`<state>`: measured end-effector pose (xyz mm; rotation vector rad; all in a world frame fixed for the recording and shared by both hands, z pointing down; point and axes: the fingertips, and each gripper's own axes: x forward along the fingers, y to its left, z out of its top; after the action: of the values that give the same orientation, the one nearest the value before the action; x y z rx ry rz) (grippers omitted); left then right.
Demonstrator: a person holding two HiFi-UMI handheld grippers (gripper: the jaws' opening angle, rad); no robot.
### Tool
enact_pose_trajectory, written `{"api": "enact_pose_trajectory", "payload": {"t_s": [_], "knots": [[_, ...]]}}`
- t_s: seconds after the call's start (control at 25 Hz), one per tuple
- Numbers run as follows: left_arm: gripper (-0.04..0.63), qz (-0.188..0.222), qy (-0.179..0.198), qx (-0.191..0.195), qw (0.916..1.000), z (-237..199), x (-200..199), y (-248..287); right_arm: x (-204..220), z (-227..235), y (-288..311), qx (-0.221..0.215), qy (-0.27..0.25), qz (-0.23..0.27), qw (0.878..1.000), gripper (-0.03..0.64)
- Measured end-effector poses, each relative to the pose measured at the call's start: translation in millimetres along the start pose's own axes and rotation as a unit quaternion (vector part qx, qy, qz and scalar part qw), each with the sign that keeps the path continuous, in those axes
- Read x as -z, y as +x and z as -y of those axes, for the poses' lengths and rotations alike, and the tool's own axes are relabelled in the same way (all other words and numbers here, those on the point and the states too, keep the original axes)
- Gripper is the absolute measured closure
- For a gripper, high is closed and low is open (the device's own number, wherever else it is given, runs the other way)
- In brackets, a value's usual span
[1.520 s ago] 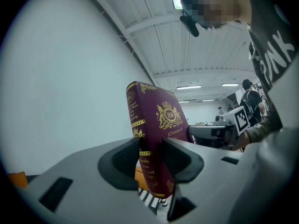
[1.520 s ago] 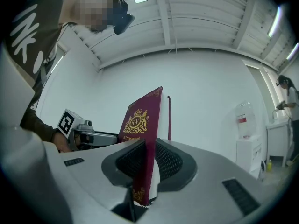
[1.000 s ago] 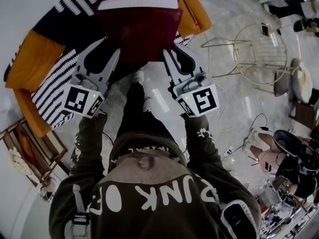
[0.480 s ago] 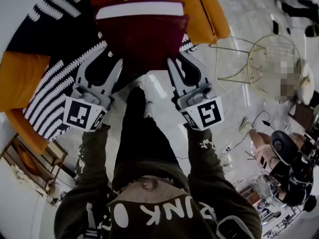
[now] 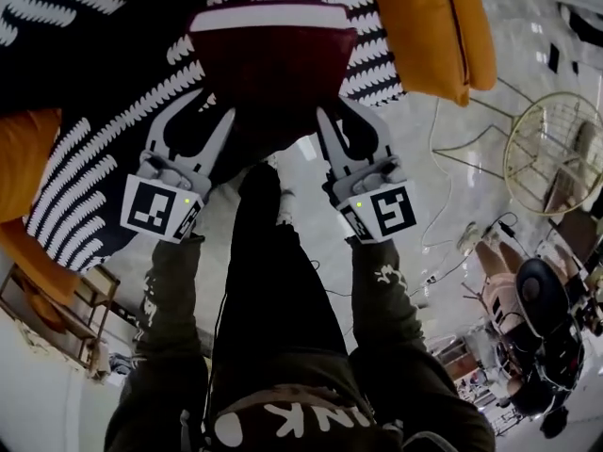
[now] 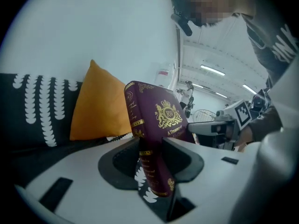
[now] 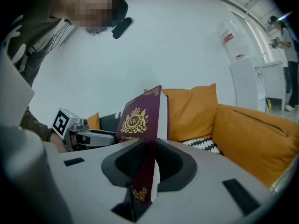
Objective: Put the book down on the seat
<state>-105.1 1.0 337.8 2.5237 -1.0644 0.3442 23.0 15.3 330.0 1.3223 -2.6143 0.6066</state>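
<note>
Maroon book (image 5: pixel 271 59) above seat (image 5: pixel 104 149); left gripper (image 5: pixel 213 109) clamped at spine, right gripper (image 5: pixel 341 111) clamped at pages. Lower level onto seat, then open 2 grippers together.

Book (image 5: pixel 273 64), earlier beside the orange cushion (image 5: pixel 429 26), now farther forward over the black-and-white throw (image 5: pixel 104 158), perhaps lower.

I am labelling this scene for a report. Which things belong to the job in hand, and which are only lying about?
Job: book, left gripper and right gripper both shut on it, patterned seat.
Lying about: orange cushion, gold wire frame, wooden rack.
</note>
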Motion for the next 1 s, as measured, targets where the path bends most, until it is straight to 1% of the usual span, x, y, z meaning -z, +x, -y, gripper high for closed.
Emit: {"api": "enact_pose_trajectory", "payload": {"t_s": [0.2,0.4,0.48,0.64,0.76,0.84,0.92,1.0], "knots": [[0.457,-0.029,-0.01,0.003,0.9995,-22,55,29,52,24,29,0.006,0.017,-0.025,1.0,0.54],[0.457,-0.059,-0.019,0.009,0.998,-38,98,66,92,58,54,0.012,0.028,-0.054,0.998,0.538],[0.457,-0.065,-0.026,0.011,0.9975,-45,112,75,106,66,64,0.011,0.032,-0.065,0.997,0.538],[0.456,-0.064,-0.04,0.018,0.997,-60,124,89,125,78,82,0.007,0.047,-0.075,0.996,0.531],[0.463,-0.071,-0.02,0.013,0.9972,-72,130,102,129,86,94,0.001,0.059,-0.076,0.995,0.522],[0.483,-0.076,-0.009,0.012,0.997,-77,133,109,131,92,102,-0.002,0.073,-0.076,0.994,0.515],[0.485,-0.066,-0.021,0.014,0.9975,-83,133,115,134,100,109,-0.006,0.091,-0.079,0.993,0.515],[0.502,-0.056,-0.033,0.013,0.9978,-87,131,121,135,112,115,-0.013,0.102,-0.083,0.991,0.514]]}}
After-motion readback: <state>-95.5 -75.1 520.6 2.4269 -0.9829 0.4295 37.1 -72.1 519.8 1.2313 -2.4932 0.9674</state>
